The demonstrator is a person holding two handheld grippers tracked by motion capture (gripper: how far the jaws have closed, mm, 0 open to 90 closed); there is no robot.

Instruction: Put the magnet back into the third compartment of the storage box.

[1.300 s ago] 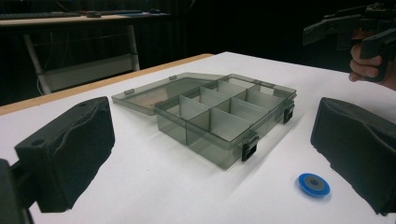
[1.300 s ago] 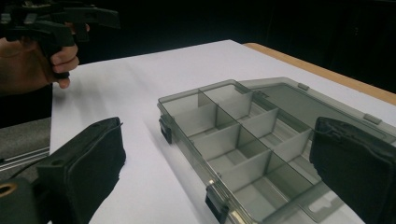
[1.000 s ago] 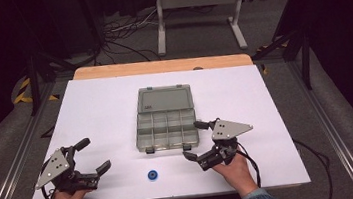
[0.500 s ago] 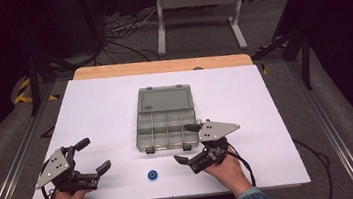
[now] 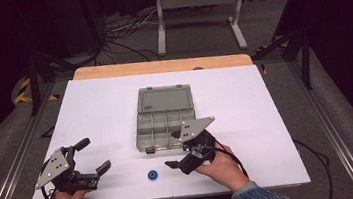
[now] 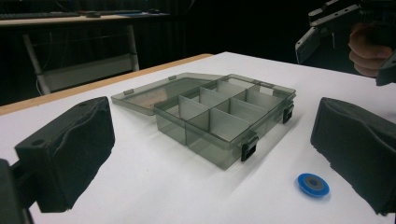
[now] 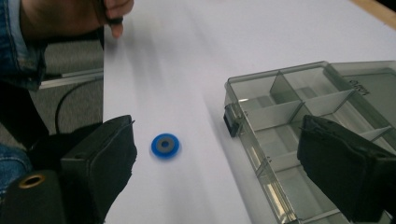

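Blue disc (image 5: 152, 174) lies flat on white table (image 5: 277, 118), near edge, just near-left of organizer box (image 5: 166, 123) & apart from it. Box sits mid-table, lid thrown back flat on far side, compartments look empty.

R gripper (image 5: 177, 149) hovers betw. box's near-right corner & disc, pointing left toward disc. Jaws have just been closing somewhat but gap is wide; nothing betw. them. In right gripper view disc (image 7: 165, 145) sits ahead, betw. the jaw lines, not yet reached; pic is blurred.

L gripper (image 5: 90, 155) at near-left, well apart from disc, jaws wide open, holding nothing. Left gripper view: disc (image 6: 313, 185) low right, box (image 6: 219, 123) centre.

Step, as I read it: approach for pickup of disc w/ R gripper, prob. to drop into a compartment.

Next move calls for: lower jaws to table level astride disc, then close. Disc is thin & flat, so pads must go low or it slips out.
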